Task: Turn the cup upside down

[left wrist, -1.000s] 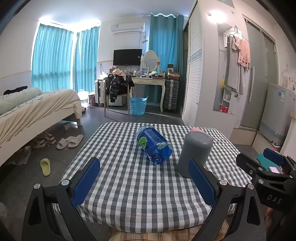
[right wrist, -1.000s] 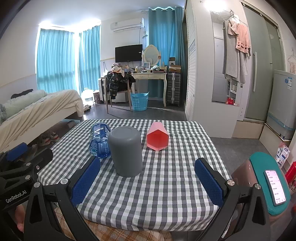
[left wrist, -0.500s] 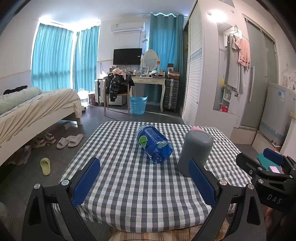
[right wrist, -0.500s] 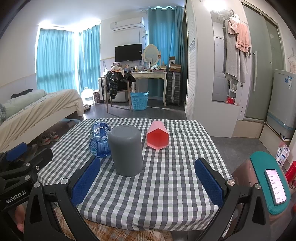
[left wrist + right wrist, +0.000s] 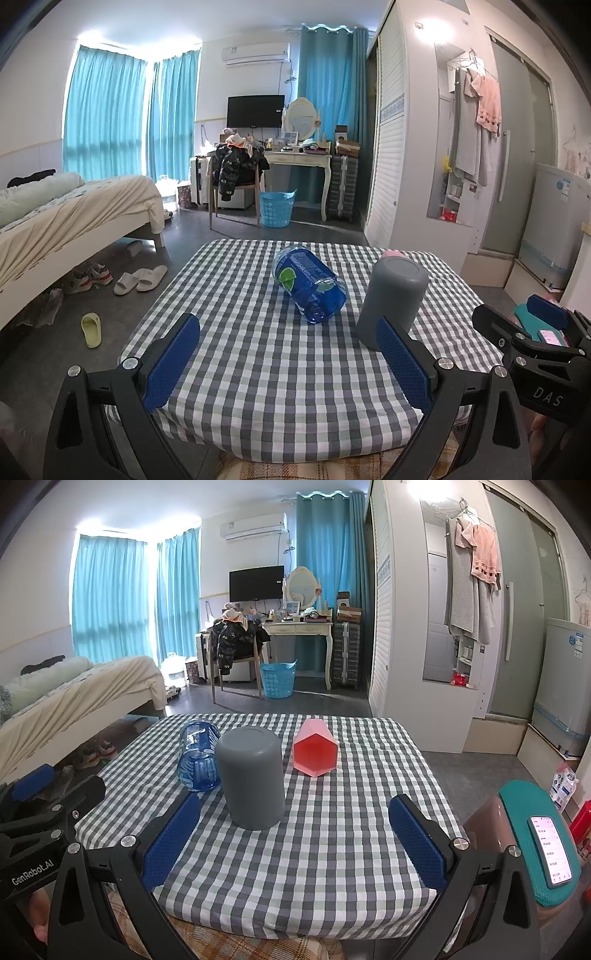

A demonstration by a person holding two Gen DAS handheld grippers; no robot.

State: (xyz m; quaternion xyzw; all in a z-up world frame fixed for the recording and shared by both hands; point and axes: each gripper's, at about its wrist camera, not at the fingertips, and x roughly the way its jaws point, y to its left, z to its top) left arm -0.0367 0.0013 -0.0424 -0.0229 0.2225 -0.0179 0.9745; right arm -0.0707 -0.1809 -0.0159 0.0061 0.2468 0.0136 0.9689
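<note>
A grey cup (image 5: 252,778) stands upside down on the checked tablecloth (image 5: 332,834); it also shows in the left wrist view (image 5: 393,295). A blue clear cup (image 5: 309,284) lies on its side left of it, also in the right wrist view (image 5: 197,755). A pink hexagonal cup (image 5: 315,751) lies on its side behind, its mouth facing me. My left gripper (image 5: 288,363) is open and empty near the front table edge. My right gripper (image 5: 293,843) is open and empty, in front of the grey cup.
A teal stool (image 5: 535,834) with a phone (image 5: 550,851) on it stands right of the table. A bed (image 5: 66,214) is on the left with slippers (image 5: 140,278) on the floor. A blue basket (image 5: 277,208) and desk stand at the back.
</note>
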